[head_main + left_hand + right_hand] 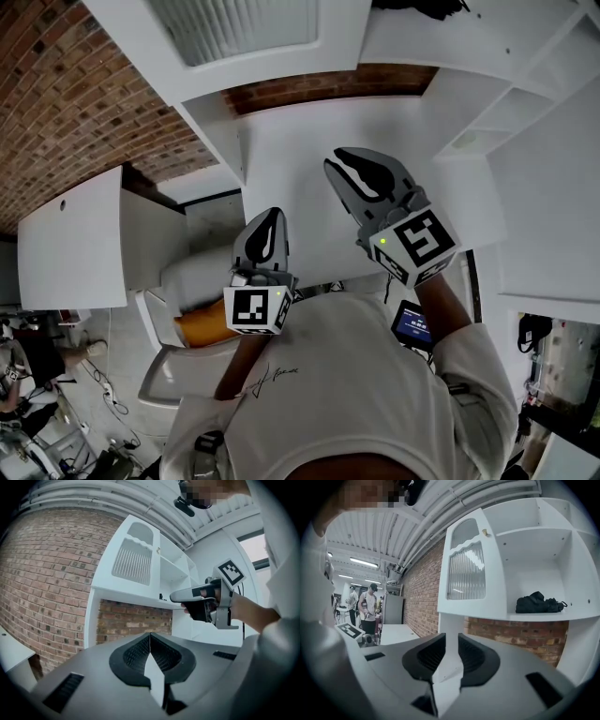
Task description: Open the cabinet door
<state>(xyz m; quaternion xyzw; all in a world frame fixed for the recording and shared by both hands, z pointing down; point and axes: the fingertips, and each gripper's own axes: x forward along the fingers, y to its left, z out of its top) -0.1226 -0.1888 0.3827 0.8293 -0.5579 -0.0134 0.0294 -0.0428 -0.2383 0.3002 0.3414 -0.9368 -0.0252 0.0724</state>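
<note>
A brick wall backs a white cabinet. The ribbed-glass cabinet door stands swung open at the cabinet's upper left edge. The right gripper is clear of it, jaws slightly parted and empty. The left gripper is clenched on nothing.

Cabinet stands against the brick wall. Cabinet door hangs swung out at the upper left, with the open compartment to its right. A bundle lies on the shelf inside that compartment, toward its right side. Under the shelf is a recess with brick behind. A low table runs along the same wall, left of the cabinet, with people beyond it. Right gripper is before the cabinet front. Left gripper is lower and to its left, well apart.
</note>
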